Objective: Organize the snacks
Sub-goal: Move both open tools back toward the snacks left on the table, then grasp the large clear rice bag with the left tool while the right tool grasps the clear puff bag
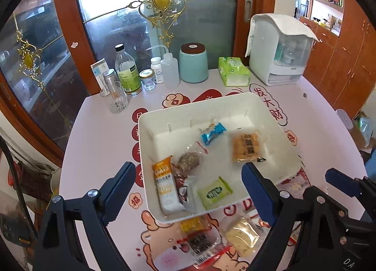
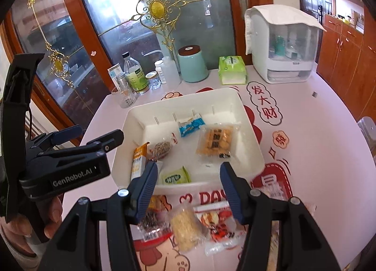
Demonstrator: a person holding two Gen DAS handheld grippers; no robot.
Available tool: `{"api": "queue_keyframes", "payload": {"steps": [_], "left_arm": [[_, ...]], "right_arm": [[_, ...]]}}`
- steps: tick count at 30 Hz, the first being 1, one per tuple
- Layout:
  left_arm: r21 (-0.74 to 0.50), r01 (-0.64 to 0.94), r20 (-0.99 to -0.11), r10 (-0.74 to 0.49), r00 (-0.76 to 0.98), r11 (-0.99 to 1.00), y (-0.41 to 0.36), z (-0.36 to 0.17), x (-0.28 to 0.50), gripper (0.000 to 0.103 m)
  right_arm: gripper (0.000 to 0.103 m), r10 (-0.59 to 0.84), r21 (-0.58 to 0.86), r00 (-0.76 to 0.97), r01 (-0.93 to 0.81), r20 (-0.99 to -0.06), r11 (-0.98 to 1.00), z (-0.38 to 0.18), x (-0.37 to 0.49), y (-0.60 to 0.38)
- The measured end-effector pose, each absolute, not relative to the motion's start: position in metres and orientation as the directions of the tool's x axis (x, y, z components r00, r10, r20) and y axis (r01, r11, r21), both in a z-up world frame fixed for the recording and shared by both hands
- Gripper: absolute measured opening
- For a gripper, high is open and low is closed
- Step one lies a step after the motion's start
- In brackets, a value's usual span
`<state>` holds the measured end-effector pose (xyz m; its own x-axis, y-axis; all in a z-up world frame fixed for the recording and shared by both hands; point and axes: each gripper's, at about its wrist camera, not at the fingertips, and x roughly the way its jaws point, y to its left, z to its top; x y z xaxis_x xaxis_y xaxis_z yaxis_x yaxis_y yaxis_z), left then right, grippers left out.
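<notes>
Both wrist views look down on a white tray set on the pink printed bench, and both show the same packets lying inside it: an orange oat bar along the tray's left wall, a clear-wrapped brown snack beside it, a blue candy near the far wall, a golden cracker pack to the right, and a green packet close to the near rim. The left gripper hangs over the near part of the tray with its fingers spread wide and nothing between them; the right gripper likewise hovers at the tray's near rim, fingers apart and empty. Only the right wrist view shows the left gripper from the side, with its label readable and the person's hand wrapped round the handle. That view also gives a clearer look at the packets outside the tray, on the bench in front of it: a dark grainy packet, a pale yellow packet, and a red-and-white packet. In the left wrist view these are partly cut by the frame edge, and a yellow packet shows just under the tray's near rim. Behind the tray stand bottles and jars, a teal canister, a green tissue pack and a white box.
</notes>
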<state>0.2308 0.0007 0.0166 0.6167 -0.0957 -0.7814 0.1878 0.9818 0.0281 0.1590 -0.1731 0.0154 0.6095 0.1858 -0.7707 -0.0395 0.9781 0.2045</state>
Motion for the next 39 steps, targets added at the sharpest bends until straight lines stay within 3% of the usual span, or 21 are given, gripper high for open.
{"api": "queue_keyframes", "payload": {"steps": [13,26,39], "left_arm": [[-0.011,0.253,-0.776,-0.167,0.608,0.967,-0.035,0.015,0.167,0.091],[-0.029,0.319,-0.826,-0.202,0.526,0.947,-0.065,-0.031,0.134,0.091],[-0.108,0.152,-0.895,-0.162,0.416,0.983,-0.047,-0.114,0.161,0.091]], "right_arm": [[0.056,0.161,0.22,0.621,0.019,-0.767,0.975,0.012,0.091,-0.218],[0.056,0.142,0.24,0.58,0.096,-0.802,0.966,-0.024,0.027,-0.28],[0.057,0.143,0.278,0.461,0.241,-0.876,0.93,-0.095,0.007,-0.31]]}}
